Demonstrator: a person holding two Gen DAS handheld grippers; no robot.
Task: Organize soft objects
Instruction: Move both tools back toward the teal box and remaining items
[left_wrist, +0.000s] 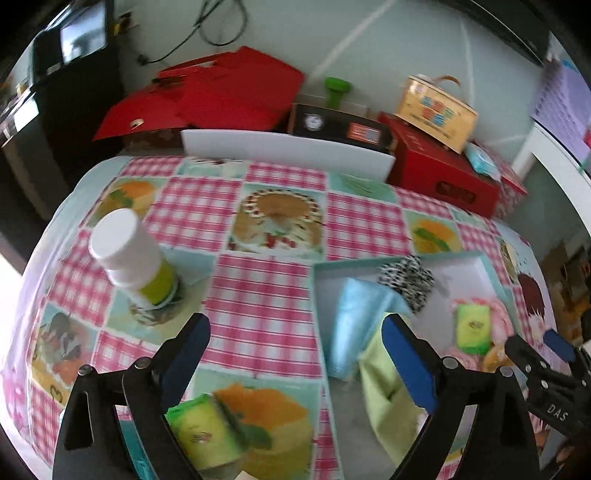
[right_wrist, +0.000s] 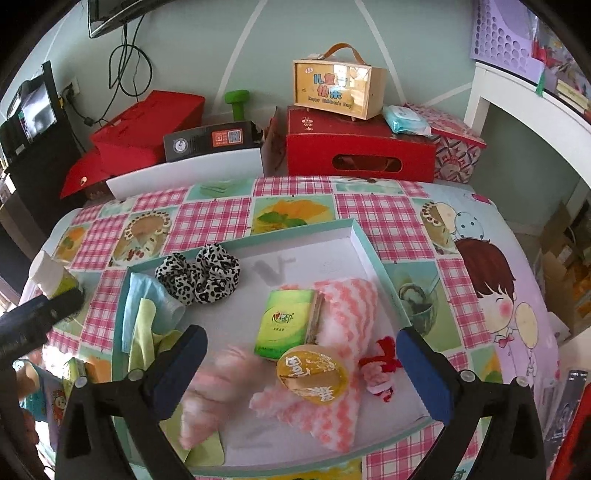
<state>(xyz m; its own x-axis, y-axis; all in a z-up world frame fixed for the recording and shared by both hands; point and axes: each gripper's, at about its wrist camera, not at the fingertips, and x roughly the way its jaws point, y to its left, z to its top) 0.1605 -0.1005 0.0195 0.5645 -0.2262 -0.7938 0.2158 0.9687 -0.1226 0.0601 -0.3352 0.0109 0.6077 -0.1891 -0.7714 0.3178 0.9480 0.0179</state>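
Open right gripper (right_wrist: 299, 365) above cloth-filled tray (right_wrist: 356, 236) on checkered tablecloth (right_wrist: 369, 208)

We see a bright, daylit scene. Glare washes out the table's left edge (left_wrist: 14, 258) in the left wrist view. Both views bulge, with dark corners. The pink cloth (right_wrist: 214, 391) is smeared; the white bottle (left_wrist: 129, 254) looks soft.

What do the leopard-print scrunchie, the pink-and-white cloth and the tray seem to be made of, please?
Leopard-print scrunchie: gathered woven fabric, matte, puckered folds. Pink-and-white cloth: fluffy microfibre or fleece, probably; fuzzy zigzag pile. Tray: likely cardboard, with thin, crisp teal walls and a matte white floor.
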